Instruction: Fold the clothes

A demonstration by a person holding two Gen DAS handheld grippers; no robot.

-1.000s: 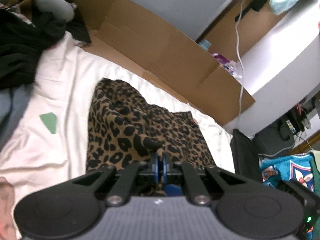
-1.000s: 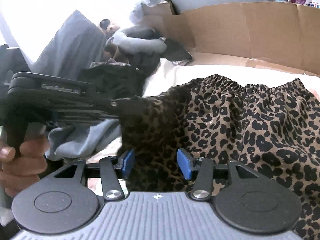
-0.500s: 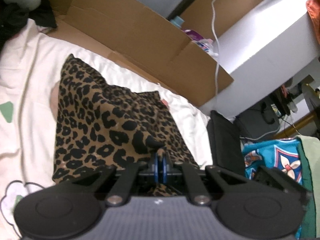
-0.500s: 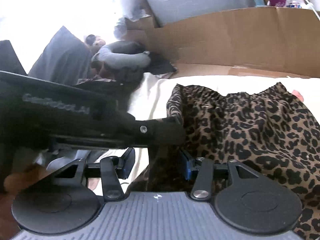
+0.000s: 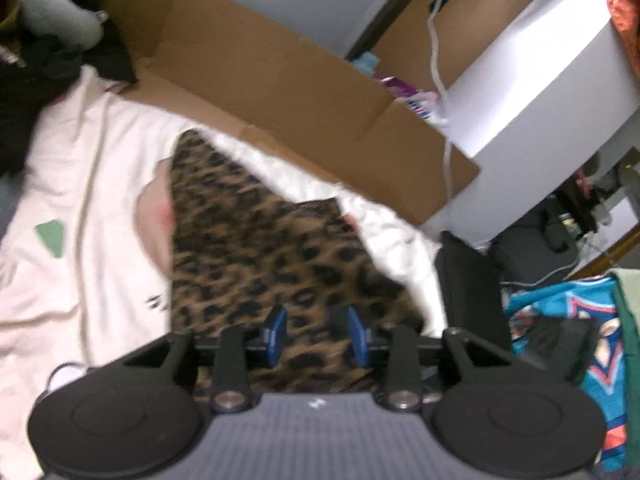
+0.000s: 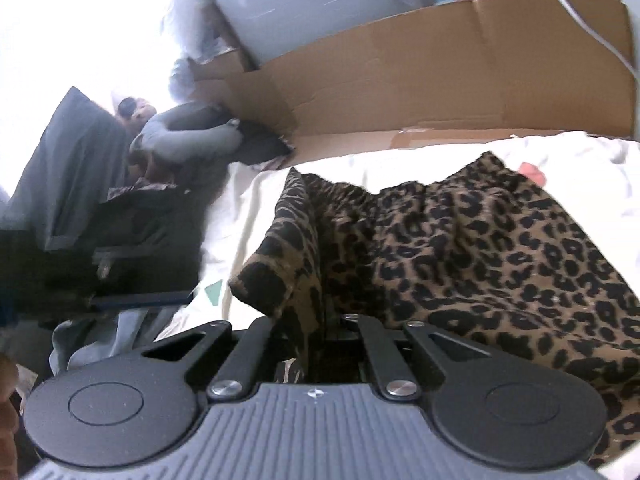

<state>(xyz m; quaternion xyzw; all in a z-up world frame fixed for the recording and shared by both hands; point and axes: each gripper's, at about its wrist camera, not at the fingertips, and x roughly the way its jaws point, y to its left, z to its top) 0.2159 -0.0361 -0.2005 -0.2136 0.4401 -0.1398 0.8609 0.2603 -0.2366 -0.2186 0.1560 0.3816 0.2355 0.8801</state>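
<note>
A leopard-print garment (image 5: 256, 248) lies on a white sheet (image 5: 80, 184). In the left wrist view my left gripper (image 5: 317, 334) hovers over its near end. The jaws are opening, the blue pads (image 5: 276, 334) stand apart, and the cloth lies below them, unpinched. In the right wrist view the same garment (image 6: 500, 248) spreads to the right. My right gripper (image 6: 316, 344) is shut on its left edge, where a raised fold (image 6: 280, 272) hides the fingertips. The dark blurred body of the left gripper (image 6: 80, 292) sits at the far left.
Flattened cardboard (image 5: 280, 80) borders the far side of the sheet. A pile of dark and grey clothes (image 6: 140, 208) lies at the left. A white cabinet (image 5: 540, 92), a black case (image 5: 468, 288) and teal patterned cloth (image 5: 560, 320) stand to the right. A hand (image 6: 6, 400) shows at the edge.
The left gripper has let go of the pinch of leopard cloth and its jaws have parted. The right gripper has closed on the garment's edge. The left gripper has drawn off leftward.
</note>
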